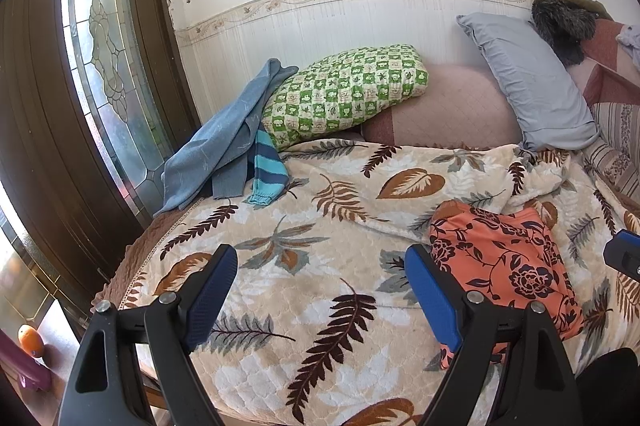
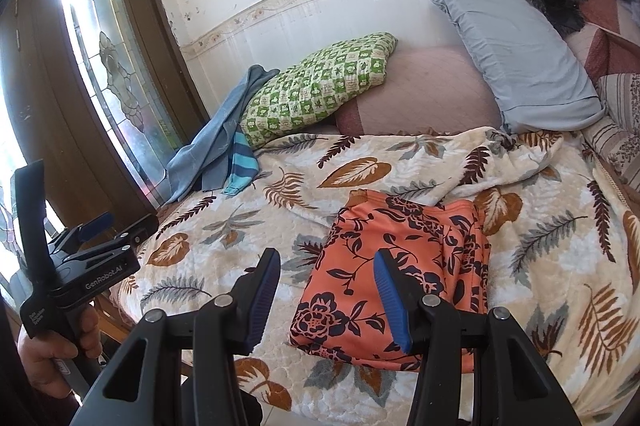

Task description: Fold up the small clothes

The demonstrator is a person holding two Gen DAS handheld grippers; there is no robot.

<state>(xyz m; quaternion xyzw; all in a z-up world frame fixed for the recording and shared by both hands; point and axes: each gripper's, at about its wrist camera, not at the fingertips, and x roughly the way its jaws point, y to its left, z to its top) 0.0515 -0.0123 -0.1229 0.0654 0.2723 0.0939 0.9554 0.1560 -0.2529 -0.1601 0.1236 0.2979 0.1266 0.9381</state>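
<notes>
An orange garment with dark flowers (image 1: 508,266) lies folded into a flat rectangle on the leaf-patterned blanket (image 1: 304,266); it also shows in the right wrist view (image 2: 404,266). My left gripper (image 1: 320,290) is open and empty, hovering over the blanket to the left of the garment. My right gripper (image 2: 326,298) is open and empty, just above the garment's near left part. The left gripper also shows in the right wrist view (image 2: 100,230), at the bed's left edge. A blue cloth (image 1: 216,146) and a striped teal piece (image 1: 266,170) lie heaped at the back left.
A green checked pillow (image 1: 344,90), a pink cushion (image 1: 448,110) and a grey pillow (image 1: 532,82) lean on the wall. A dark furry item (image 1: 560,22) sits at the back right. A brown door with patterned glass (image 1: 104,38) stands left of the bed.
</notes>
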